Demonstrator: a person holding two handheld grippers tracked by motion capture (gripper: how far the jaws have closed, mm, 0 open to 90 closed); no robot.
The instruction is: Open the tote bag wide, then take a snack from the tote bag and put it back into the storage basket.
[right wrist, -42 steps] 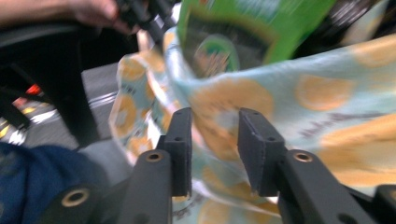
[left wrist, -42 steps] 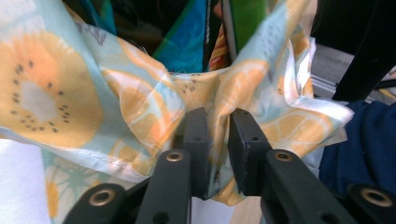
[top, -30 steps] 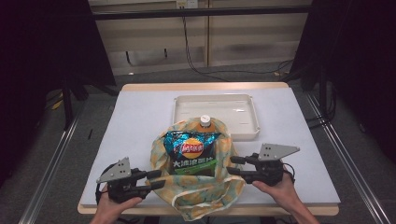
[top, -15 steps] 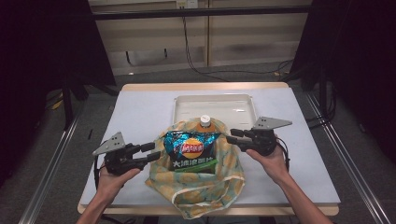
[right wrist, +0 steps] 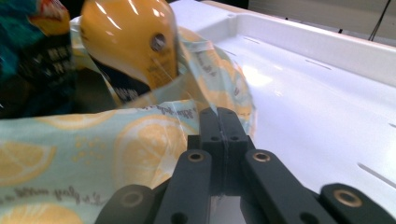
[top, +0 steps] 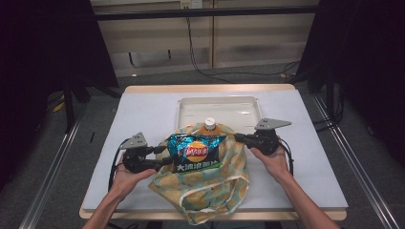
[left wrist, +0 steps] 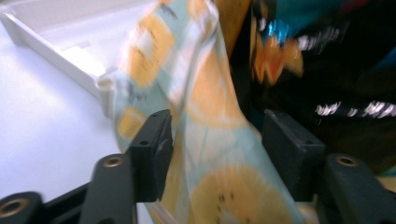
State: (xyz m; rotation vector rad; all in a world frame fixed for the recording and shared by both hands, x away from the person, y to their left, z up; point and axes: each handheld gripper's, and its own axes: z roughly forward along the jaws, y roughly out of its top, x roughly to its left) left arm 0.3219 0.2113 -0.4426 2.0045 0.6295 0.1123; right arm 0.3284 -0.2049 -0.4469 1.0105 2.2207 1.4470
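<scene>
A lemon-print cloth bag (top: 205, 186) lies on the white table with its mouth toward the far side. A blue chips packet (top: 196, 152) and an orange bottle (top: 209, 126) with a white cap stick out of it. My left gripper (top: 160, 156) is at the bag's left edge. Its jaws have just been opening and stand open with the bag's cloth (left wrist: 210, 107) loose between them. My right gripper (top: 237, 137) is at the bag's right rim beside the bottle (right wrist: 130, 42). Its jaws have just been closing and are shut (right wrist: 219, 116) on the rim's cloth (right wrist: 140, 135).
A white tray (top: 219, 102) lies just beyond the bag, its floor bare and its near rim touching the bag's mouth. Bare table surface lies left and right of the bag. A dark frame and cables stand behind the table.
Both grippers have moved away from the person along the bag's sides toward its mouth. The right jaws have closed on the rim. The left jaws have spread wider around the cloth.
</scene>
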